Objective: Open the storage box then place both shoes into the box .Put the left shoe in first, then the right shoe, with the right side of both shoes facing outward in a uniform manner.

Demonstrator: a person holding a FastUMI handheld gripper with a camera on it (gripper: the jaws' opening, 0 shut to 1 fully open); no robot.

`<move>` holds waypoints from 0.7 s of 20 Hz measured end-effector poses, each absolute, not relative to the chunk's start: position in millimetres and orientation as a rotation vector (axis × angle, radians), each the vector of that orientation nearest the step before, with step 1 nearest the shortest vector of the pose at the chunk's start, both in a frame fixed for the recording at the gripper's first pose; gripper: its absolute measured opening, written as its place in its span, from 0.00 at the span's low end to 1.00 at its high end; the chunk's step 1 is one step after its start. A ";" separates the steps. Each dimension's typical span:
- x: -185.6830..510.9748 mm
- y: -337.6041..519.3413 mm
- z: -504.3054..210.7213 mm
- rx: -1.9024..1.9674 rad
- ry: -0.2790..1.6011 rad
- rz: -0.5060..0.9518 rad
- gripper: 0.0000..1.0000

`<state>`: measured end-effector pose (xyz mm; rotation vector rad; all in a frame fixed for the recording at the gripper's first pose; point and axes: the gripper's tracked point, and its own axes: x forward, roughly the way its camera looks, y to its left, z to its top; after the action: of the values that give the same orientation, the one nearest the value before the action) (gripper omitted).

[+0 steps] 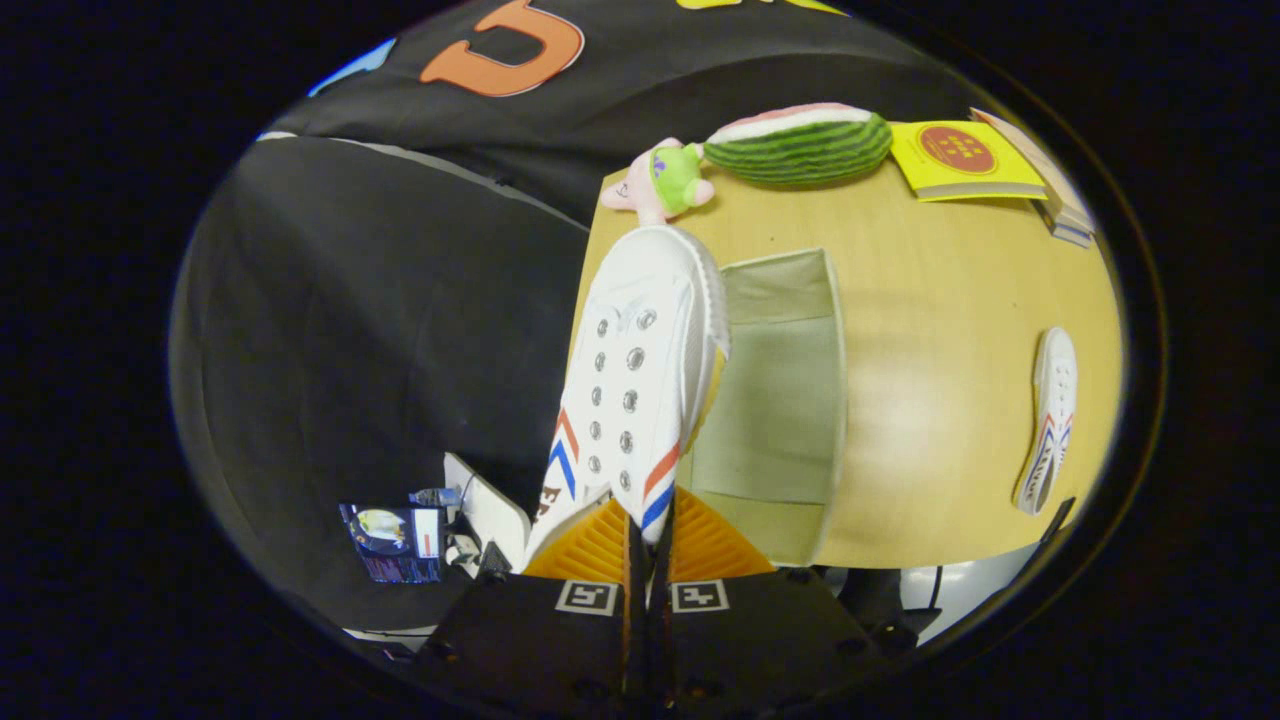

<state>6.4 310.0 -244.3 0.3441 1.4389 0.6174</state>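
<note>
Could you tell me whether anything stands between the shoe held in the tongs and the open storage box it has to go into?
Nothing visible does. The tongs are shut on the held shoe, which hangs right beside the open storage box. The box's inside looks empty; the other shoe lies apart on the table.

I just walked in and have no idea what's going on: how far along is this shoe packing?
The green storage box on the wooden table already stands open, with no shoe visible in it. The claw is shut on one white shoe, held up beside the box. The other shoe lies on the table past the box. So both shoes are yet to go in.
</note>
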 end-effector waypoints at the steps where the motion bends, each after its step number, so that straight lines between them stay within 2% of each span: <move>1: 6.7 319.7 -253.2 0.339 1.447 0.610 0.06; 9: 8.2 342.9 -314.4 0.341 1.484 0.530 0.09; 14: 6.8 343.5 -328.9 0.413 1.505 0.510 0.11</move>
<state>6.8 343.5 -328.9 0.4131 1.5047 0.5100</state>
